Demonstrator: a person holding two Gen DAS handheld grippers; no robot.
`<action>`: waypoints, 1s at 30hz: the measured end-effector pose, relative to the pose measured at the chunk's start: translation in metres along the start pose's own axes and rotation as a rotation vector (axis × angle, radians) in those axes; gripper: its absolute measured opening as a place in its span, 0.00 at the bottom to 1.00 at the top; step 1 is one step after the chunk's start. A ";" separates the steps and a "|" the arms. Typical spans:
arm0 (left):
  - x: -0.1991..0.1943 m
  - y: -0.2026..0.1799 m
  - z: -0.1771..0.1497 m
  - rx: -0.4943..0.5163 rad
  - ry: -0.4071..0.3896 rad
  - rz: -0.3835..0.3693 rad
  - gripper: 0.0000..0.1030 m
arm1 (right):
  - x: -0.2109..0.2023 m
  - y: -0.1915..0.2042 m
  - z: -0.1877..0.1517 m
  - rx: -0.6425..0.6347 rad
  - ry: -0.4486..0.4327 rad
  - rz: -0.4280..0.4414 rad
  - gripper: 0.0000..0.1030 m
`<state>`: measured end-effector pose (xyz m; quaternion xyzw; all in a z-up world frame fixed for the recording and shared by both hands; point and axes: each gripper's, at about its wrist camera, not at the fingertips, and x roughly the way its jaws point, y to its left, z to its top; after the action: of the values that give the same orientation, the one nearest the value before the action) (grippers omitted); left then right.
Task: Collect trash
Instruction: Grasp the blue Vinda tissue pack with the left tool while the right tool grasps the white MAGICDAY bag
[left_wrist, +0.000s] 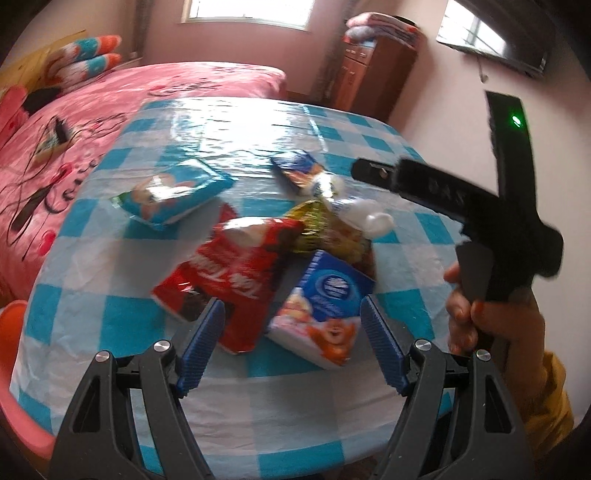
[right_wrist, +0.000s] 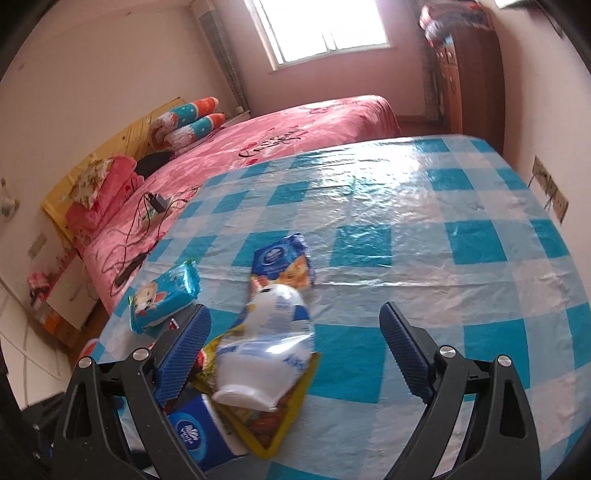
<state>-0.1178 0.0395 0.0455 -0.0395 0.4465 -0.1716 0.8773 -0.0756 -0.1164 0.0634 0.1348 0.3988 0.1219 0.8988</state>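
Wrappers lie in a heap on a table with a blue-and-white checked cloth (left_wrist: 110, 325). My left gripper (left_wrist: 293, 328) is open above the near side of the heap, over a red wrapper (left_wrist: 229, 280) and a blue tissue pack (left_wrist: 325, 314). A yellow-green wrapper (left_wrist: 325, 229), a crushed white bottle (left_wrist: 365, 218), a dark blue wrapper (left_wrist: 299, 170) and a light blue pack (left_wrist: 173, 192) lie beyond. My right gripper (right_wrist: 295, 332) is open over the white bottle (right_wrist: 266, 347), which lies on the yellow wrapper (right_wrist: 273, 424). The right gripper's body (left_wrist: 461, 199) shows in the left wrist view.
A pink bed (right_wrist: 295, 136) with pillows and cables stands beyond the table. A wooden cabinet (left_wrist: 369, 70) stands by the far wall. A red stool edge (left_wrist: 14, 350) shows at the table's left. The far half of the cloth (right_wrist: 443, 206) bears only glare.
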 end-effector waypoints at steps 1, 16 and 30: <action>0.001 -0.003 0.000 0.014 0.002 -0.002 0.74 | 0.000 -0.004 0.001 0.014 0.004 0.008 0.89; 0.027 -0.030 -0.006 0.135 0.066 0.016 0.74 | 0.013 -0.015 0.004 0.061 0.106 0.207 0.89; 0.042 -0.037 -0.003 0.157 0.071 0.034 0.74 | 0.027 0.016 -0.005 -0.098 0.128 0.160 0.87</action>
<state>-0.1073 -0.0094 0.0192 0.0431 0.4632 -0.1924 0.8640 -0.0634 -0.0918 0.0476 0.1140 0.4371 0.2211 0.8643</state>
